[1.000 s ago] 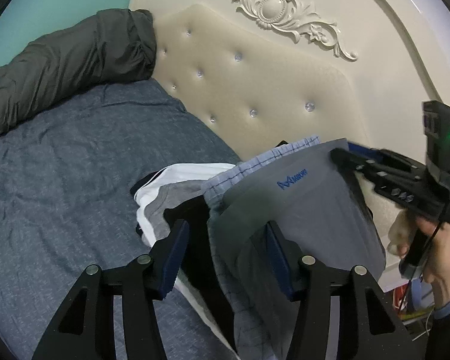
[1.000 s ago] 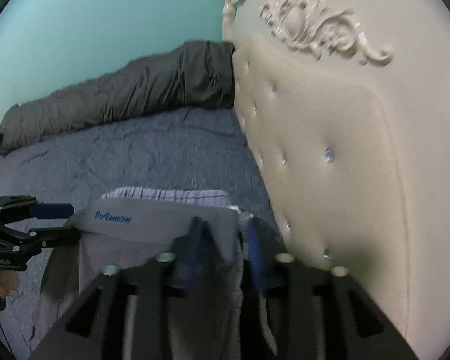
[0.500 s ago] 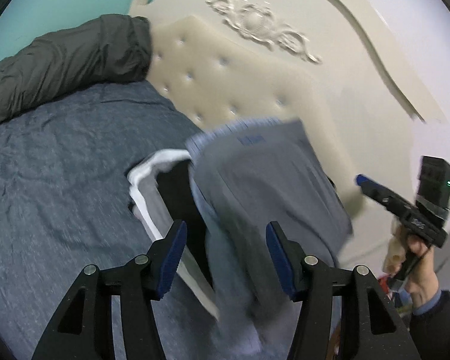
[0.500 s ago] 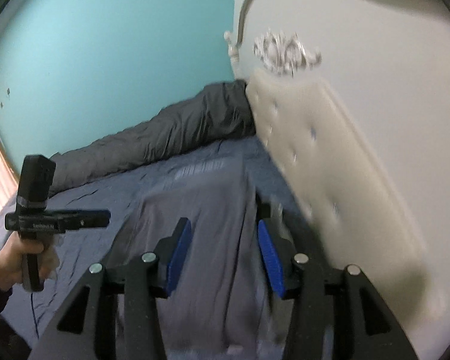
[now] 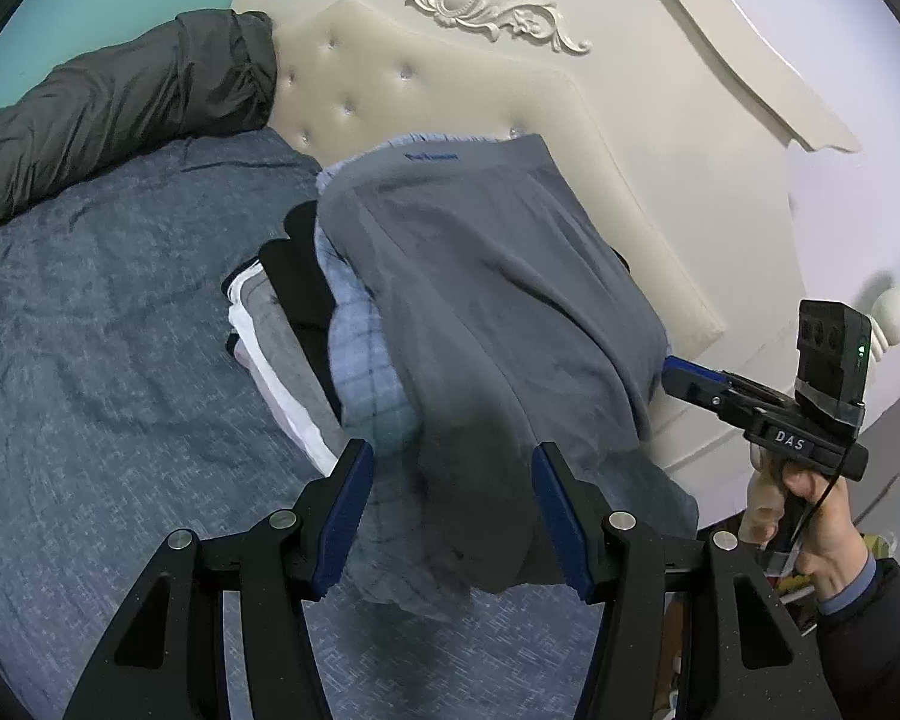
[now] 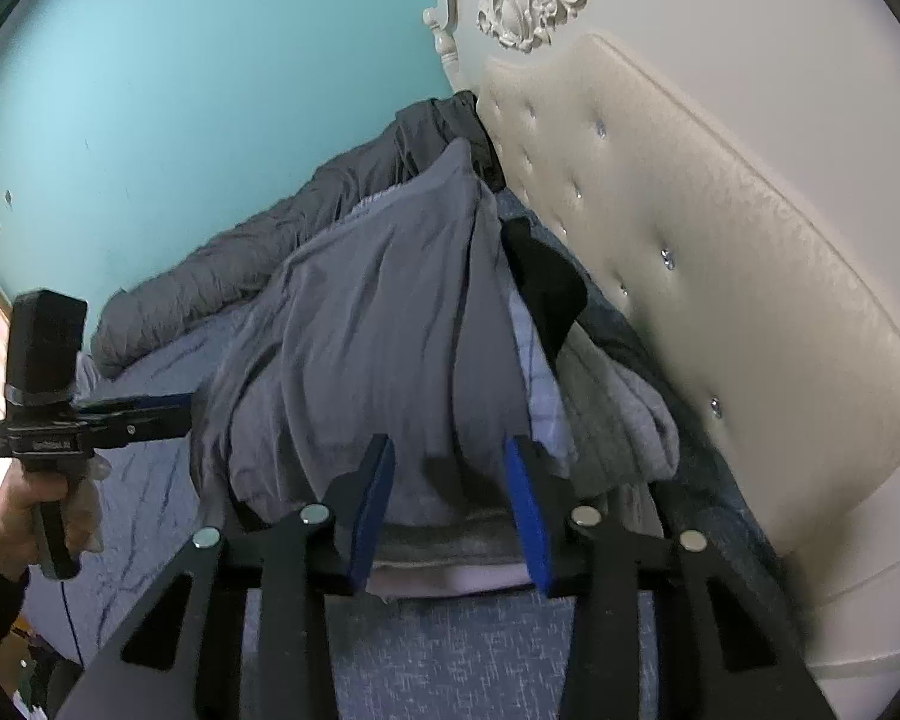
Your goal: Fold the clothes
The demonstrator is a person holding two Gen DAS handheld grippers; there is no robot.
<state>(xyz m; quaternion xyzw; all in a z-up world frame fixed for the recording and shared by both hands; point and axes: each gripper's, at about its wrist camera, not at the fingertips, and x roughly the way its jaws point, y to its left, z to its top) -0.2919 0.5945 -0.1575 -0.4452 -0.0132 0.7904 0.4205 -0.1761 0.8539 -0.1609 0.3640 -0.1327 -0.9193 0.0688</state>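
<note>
A grey garment point(image 5: 492, 300) with a blue logo on its waistband lies draped over a pile of folded clothes point(image 5: 282, 312) beside the headboard. Under it a blue checked piece point(image 5: 360, 354) shows. My left gripper point(image 5: 453, 498) is open, its pads wide apart above the garment's near hem without pressing it. My right gripper point(image 6: 448, 492) points at the same grey garment point(image 6: 360, 330) from the other side. Its jaws are closing, the cloth edge lies between the pads, and they do not press on it. Each gripper shows in the other's view: the right gripper point(image 5: 681, 375), the left gripper point(image 6: 150, 411).
The tufted cream headboard point(image 5: 426, 90) rises right behind the pile. A dark grey duvet roll point(image 5: 120, 96) lies along the teal wall. Blue bedsheet point(image 5: 90, 360) spreads to the left. A person's hand point(image 5: 810, 498) holds the right gripper past the bed's edge.
The right gripper let go of the grey garment's waistband and drew back. The garment dropped flat over the pile. The left gripper also pulled back toward the near hem.
</note>
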